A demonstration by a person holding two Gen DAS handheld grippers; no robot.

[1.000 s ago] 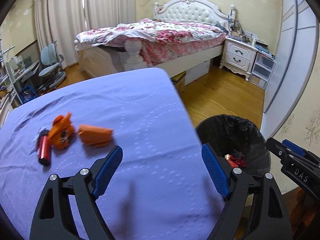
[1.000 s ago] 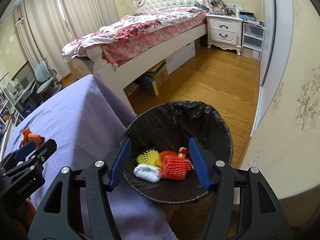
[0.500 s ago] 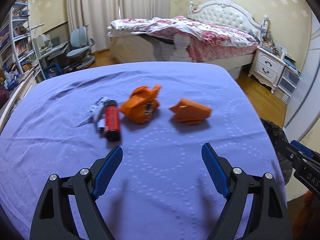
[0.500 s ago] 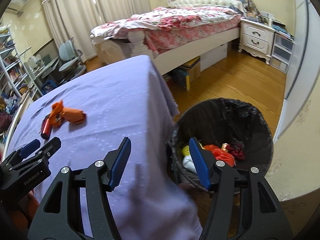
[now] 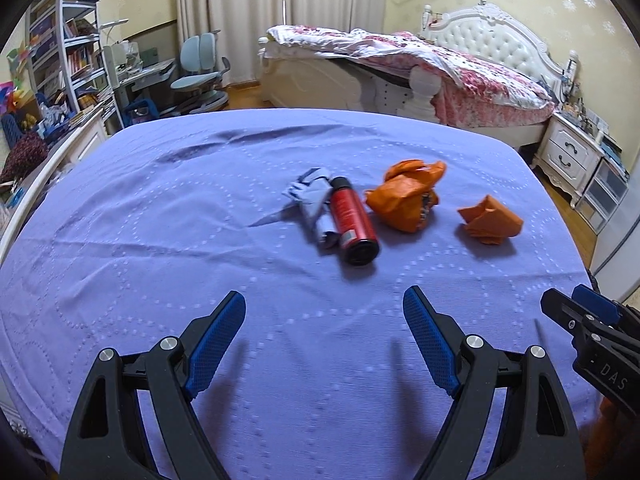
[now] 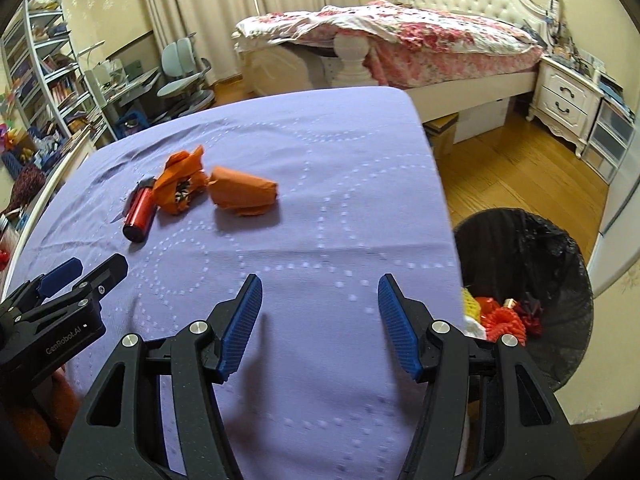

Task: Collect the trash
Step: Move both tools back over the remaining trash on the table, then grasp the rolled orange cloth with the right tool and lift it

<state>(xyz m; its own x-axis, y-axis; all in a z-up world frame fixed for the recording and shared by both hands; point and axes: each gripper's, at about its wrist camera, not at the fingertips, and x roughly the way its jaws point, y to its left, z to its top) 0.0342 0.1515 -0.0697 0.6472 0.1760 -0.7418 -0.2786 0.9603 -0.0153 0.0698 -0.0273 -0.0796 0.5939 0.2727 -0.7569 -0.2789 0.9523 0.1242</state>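
Purple-clothed surface (image 6: 340,184) now faces both empty, wide-fingered grippers, left gripper (image 5: 324,340) and right gripper (image 6: 320,320), swung from the bin (image 6: 560,264) toward remaining trash: red can (image 5: 354,220), orange wrappers (image 5: 404,200).

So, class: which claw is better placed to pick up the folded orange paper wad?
Probably right: the right claw is open and empty, nearer the folded orange paper wad and black-lined bin.

Both grippers share one build: the left gripper (image 5: 324,316) and the right gripper (image 6: 320,300) have matte black plastic arms with triangular cut-outs, silver round screw heads at the joints, and blue fingers (image 5: 216,340) with a fine ribbed texture. Seen side-on in the right wrist view, the left body carries white "GenRobot.AI" lettering. In the left wrist view, the right body shows "DAS".
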